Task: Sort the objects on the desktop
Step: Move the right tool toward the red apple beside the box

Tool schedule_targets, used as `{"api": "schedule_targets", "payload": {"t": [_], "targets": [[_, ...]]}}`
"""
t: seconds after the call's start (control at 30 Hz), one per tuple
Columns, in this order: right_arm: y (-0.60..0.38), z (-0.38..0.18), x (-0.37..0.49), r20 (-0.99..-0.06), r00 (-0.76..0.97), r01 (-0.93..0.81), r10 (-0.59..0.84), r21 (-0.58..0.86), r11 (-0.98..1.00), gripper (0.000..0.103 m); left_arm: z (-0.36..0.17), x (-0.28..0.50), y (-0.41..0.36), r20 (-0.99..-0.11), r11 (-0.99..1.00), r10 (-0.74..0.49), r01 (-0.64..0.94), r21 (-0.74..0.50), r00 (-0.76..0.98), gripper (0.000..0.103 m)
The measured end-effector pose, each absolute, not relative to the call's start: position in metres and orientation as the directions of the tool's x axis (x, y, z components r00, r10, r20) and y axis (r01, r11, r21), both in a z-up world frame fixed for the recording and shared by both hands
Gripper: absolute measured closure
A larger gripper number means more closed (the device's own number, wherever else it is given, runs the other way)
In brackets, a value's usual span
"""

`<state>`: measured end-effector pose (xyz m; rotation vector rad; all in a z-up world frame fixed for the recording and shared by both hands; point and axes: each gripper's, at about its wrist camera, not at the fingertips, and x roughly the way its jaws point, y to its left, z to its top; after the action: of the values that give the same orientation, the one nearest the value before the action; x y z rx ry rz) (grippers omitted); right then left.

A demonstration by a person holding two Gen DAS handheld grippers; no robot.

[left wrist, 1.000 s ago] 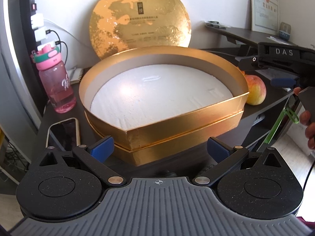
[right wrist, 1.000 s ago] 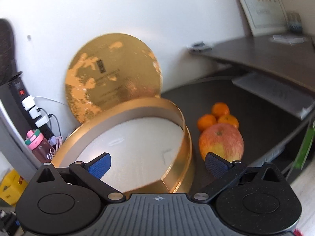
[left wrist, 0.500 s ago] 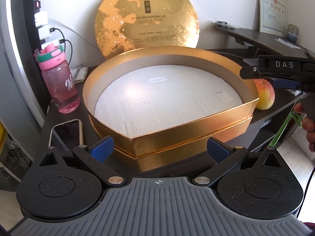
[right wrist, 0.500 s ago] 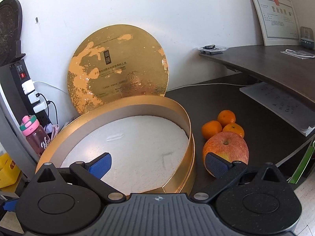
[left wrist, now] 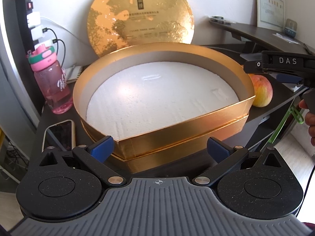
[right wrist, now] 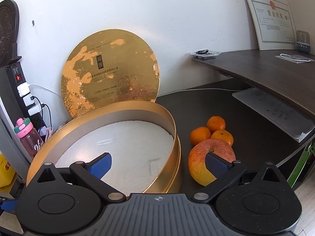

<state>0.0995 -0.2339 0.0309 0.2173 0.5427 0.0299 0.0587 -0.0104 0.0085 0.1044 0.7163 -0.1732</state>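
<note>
On the dark table point(left wrist: 261, 116), a gold gift box point(left wrist: 177, 129) with a white foam liner point(left wrist: 157, 98) is seen open at centre, nothing lying inside it. Its round gold lid point(left wrist: 140, 15) is propped upright against the far wall, just behind the box. The left claw point(left wrist: 159, 149) is held at the near edge of the box, spread wide, nothing gripped; its blue pads point(left wrist: 101, 148) are seen on either side of the box's near corner, contact cannot be told. The right claw point(right wrist: 157, 164) is likewise spread wide and empty, held over the near right rim of the box; in the left wrist view it point(left wrist: 283, 64) is seen at far right, marked "DAS", with a hand point(left wrist: 309, 118) on its grip. An apple point(right wrist: 210, 163) is set on the table just right of the box, partly behind the right claw's right pad. Three mandarins point(right wrist: 215, 131) are bunched just beyond the apple, touching one another. At left, a pink water bottle point(left wrist: 52, 80) is stood upright near the box, and a phone point(left wrist: 61, 135) is laid flat near it, closer to the camera. A power strip point(right wrist: 21, 90) with chargers is mounted at far left. A framed certificate point(right wrist: 273, 19) is leaned on the raised shelf at far right.
</note>
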Motion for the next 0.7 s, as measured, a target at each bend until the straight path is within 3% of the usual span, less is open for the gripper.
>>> {"api": "schedule_targets", "payload": {"t": [0.2,0.37,0.47,0.6,0.7], "targets": [[-0.246,0.029,0.095,-0.524,0.851,0.064,0.025,0.151,0.986,0.006,0.008,0.062,-0.012,-0.670,0.984,-0.109,0.175,0.032,0.734,0.000],[-0.259,0.024,0.090,-0.543,0.840,0.084,-0.014,0.103,0.991,0.029,0.009,0.065,-0.015,-0.667,0.987,-0.092,0.158,0.038,0.740,0.000],[-0.268,0.019,0.091,-0.563,0.826,0.096,-0.021,0.104,0.990,0.036,0.009,0.066,-0.017,-0.663,0.988,-0.082,0.150,0.046,0.744,0.000],[-0.276,0.009,0.095,-0.572,0.820,0.109,-0.026,0.111,0.988,0.036,0.012,0.067,-0.019,-0.647,0.988,-0.071,0.142,0.058,0.759,0.000],[-0.279,0.002,0.105,-0.573,0.818,0.119,-0.037,0.105,0.987,0.028,0.015,0.067,-0.021,-0.635,0.988,-0.062,0.137,0.070,0.770,0.000]]}}
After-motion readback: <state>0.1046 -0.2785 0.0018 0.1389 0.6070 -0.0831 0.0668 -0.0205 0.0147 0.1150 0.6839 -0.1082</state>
